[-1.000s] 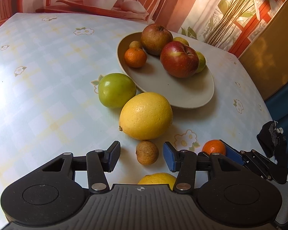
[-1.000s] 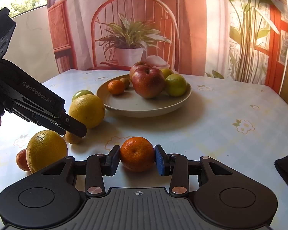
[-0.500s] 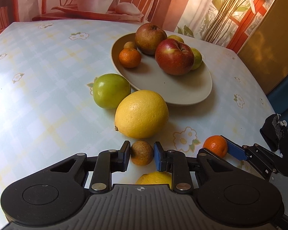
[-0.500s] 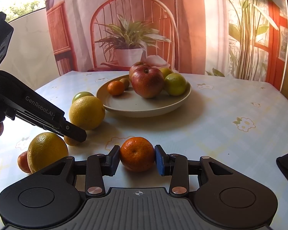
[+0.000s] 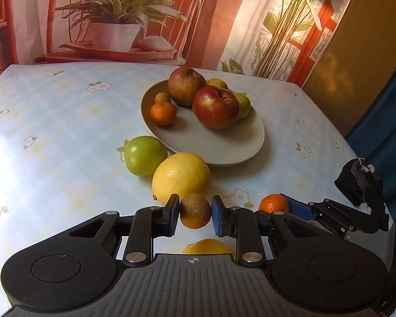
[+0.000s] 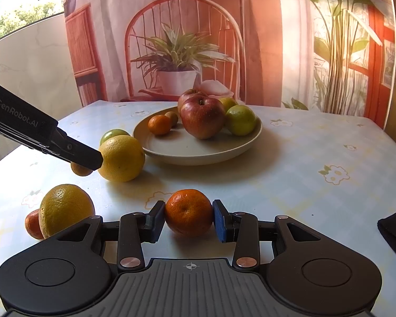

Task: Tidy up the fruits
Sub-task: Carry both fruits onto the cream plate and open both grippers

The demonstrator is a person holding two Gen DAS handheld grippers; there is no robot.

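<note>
My left gripper (image 5: 194, 214) is shut on a small brown kiwi-like fruit (image 5: 195, 210) and holds it above the table; it also shows in the right wrist view (image 6: 80, 169). My right gripper (image 6: 188, 220) is shut on a mandarin (image 6: 188, 216), which shows in the left wrist view too (image 5: 274, 203). A beige plate (image 5: 240, 148) holds two red apples (image 5: 215, 107), a mandarin (image 5: 163, 113), a small brown fruit and green fruits. A yellow citrus (image 5: 181, 175) and a green apple (image 5: 145, 155) lie just before the plate.
Another yellow citrus (image 6: 64, 207) and a mandarin (image 6: 32, 224) lie at the near left of the table. A black glove (image 5: 360, 182) sits at the right edge. A printed backdrop stands behind the flowered tablecloth (image 5: 52, 132).
My left gripper closed on the small brown fruit and lifted it off the table. My right gripper kept its hold on the mandarin and rose a little.
</note>
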